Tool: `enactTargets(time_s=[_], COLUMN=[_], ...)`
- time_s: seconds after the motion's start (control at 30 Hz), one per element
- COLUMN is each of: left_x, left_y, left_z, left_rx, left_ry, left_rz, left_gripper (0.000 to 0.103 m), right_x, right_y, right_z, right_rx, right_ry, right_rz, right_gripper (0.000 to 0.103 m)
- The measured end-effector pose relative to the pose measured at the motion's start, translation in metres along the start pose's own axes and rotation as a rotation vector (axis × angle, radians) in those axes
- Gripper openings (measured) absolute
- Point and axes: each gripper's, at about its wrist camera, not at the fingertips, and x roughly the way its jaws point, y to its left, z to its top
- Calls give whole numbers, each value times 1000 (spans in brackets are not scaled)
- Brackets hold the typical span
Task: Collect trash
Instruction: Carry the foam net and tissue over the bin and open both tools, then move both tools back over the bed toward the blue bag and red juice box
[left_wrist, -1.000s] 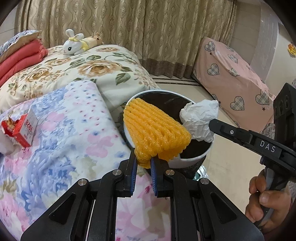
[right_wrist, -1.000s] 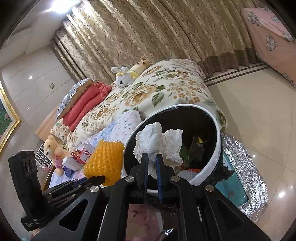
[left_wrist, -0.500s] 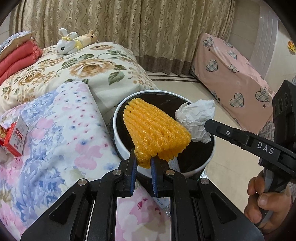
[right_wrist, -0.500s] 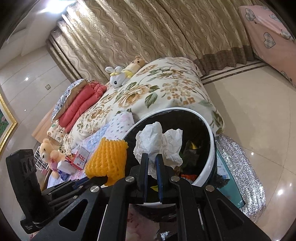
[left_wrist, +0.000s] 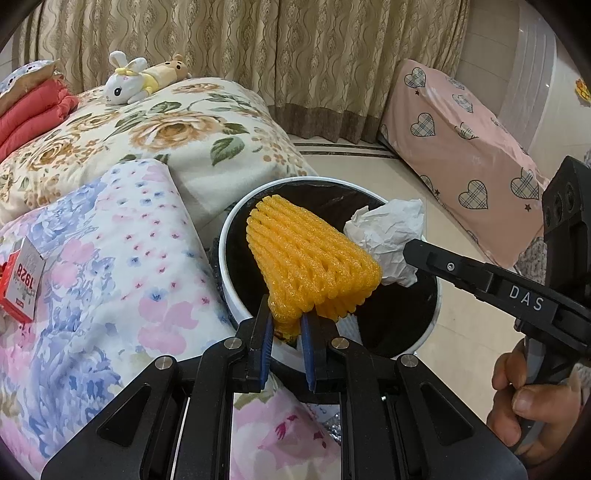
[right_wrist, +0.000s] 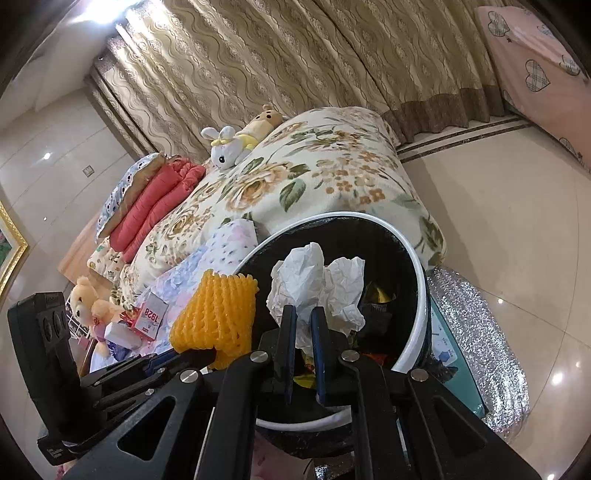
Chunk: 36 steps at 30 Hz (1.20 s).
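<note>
Orange foam fruit netting (left_wrist: 310, 266) fills the middle of the left wrist view, pinched at its narrow end by the left gripper (left_wrist: 287, 325), jaws squeezed onto it. It hangs right over the mouth of the white-rimmed bin (left_wrist: 229, 291), which has a black liner. Just beside the netting, also above the bin opening, is a crumpled white paper wad (left_wrist: 388, 232) held by the right gripper (left_wrist: 410, 248) coming in from the far side of the bin. Near the bin, on the floral quilt (left_wrist: 110, 266), a red-and-white carton (left_wrist: 22, 280) is lying unpicked.

Over in the right wrist view, the right gripper's jaws are clamped on the paper wad, nearly pressed together, and the wad sits above the bin interior. Some wrappers show down inside the bin. The netting sits at the bin's near rim edge, so slightly less centred than the paper.

Looks like the drop-off step. Next move is probably just spreading both pairs of jaws so both pieces fall in. The netting is light and springy, so nudging it further over the opening first seems wise.
</note>
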Motion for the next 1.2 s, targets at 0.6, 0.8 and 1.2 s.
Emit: enactTargets(time_s=[0.6, 0.8, 1.2], left_x=[-14, -29, -67], left_y=[18, 48, 118], left_z=[-12, -38, -90], left_rx=[-65, -158, -307], left_ry=[-12, -21, -51], left_rz=[-1, 15, 105], left_gripper=[55, 57, 57], right_x=[-1, -2, 15], right_y=[9, 31, 91], right_z=[-3, -14, -46], right_rx=[-6, -40, -139], right_ry=[-13, -15, 44], right_rz=[-17, 6, 77], right_gripper=[41, 62, 68])
